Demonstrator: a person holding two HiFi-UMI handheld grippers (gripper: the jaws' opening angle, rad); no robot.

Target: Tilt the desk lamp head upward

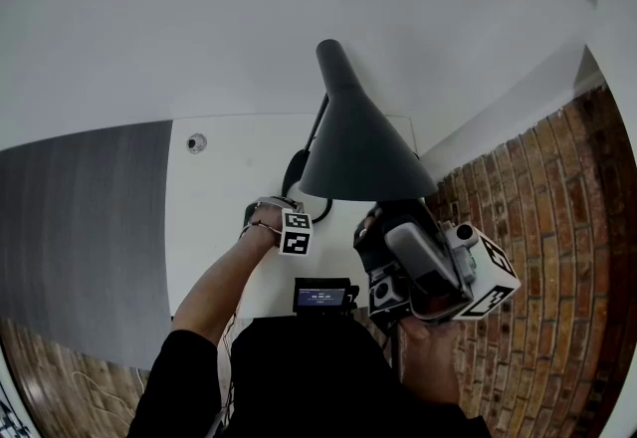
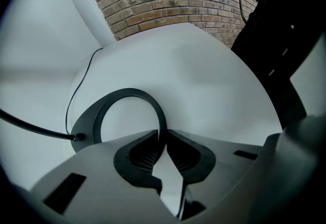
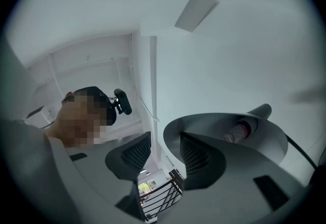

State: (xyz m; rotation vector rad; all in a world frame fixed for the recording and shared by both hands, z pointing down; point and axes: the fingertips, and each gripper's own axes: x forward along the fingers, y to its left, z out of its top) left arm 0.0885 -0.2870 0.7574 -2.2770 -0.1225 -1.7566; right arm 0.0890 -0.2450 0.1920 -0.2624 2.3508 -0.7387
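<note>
A dark grey desk lamp stands on the white table point(image 1: 224, 187), its cone head point(image 1: 358, 142) tilted over the ring base point(image 1: 295, 170). My left gripper point(image 1: 271, 213) points down at the base. In the left gripper view it point(image 2: 164, 142) is shut on the rim of the ring base point(image 2: 104, 111). My right gripper point(image 1: 380, 219) sits just under the lower rim of the head. In the right gripper view it point(image 3: 165, 151) stands open, and the rim of the lamp head point(image 3: 219, 122) lies by the right pad point(image 3: 192, 152) with a gap showing. The bulb point(image 3: 237, 130) shows inside the head.
The lamp's black cable point(image 2: 35, 127) runs off the base to the left. A small round fitting point(image 1: 196, 142) is set in the table's far part. Brick floor point(image 1: 542, 217) lies to the right, a grey strip point(image 1: 90, 227) to the left. The person's head-worn camera point(image 3: 122, 102) shows.
</note>
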